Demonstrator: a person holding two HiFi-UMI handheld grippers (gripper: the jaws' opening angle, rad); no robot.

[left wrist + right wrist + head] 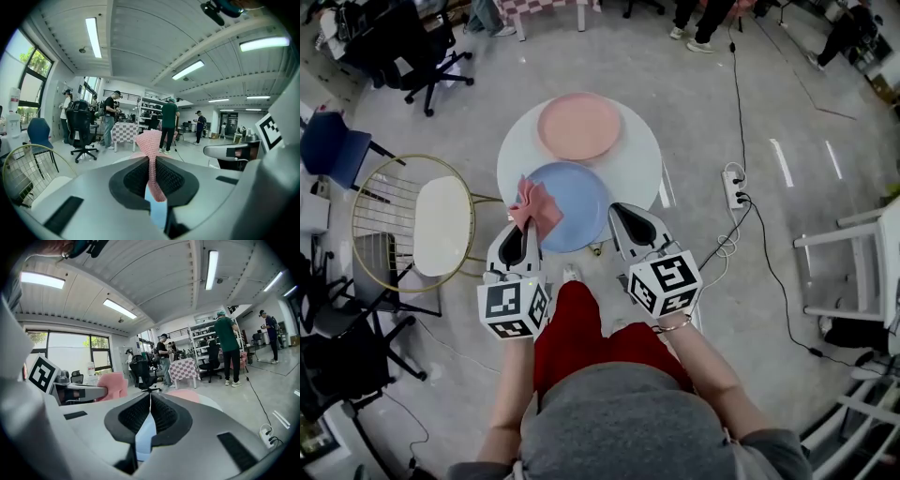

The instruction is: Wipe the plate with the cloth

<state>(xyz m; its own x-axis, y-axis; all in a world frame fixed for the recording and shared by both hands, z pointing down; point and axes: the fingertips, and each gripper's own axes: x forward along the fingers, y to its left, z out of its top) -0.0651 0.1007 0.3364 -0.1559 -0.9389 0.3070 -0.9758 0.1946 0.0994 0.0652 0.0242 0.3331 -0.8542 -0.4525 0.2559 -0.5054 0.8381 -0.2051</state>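
no legible text, no brands, no numbers

Plate (579, 199): round, pale blue, shallow and plain. It lies face up at the near edge of the round white table (639, 161), and its near rim juts out past that edge. The right gripper (625, 214) is clamped on its right rim.

Cloth (535, 205): pink with a knitted waffle texture, bunched into loose folds. It stands up from the jaws of the left gripper (524, 230), which pinch its lower end. It sits over the plate's left rim, and blue shows just below it.
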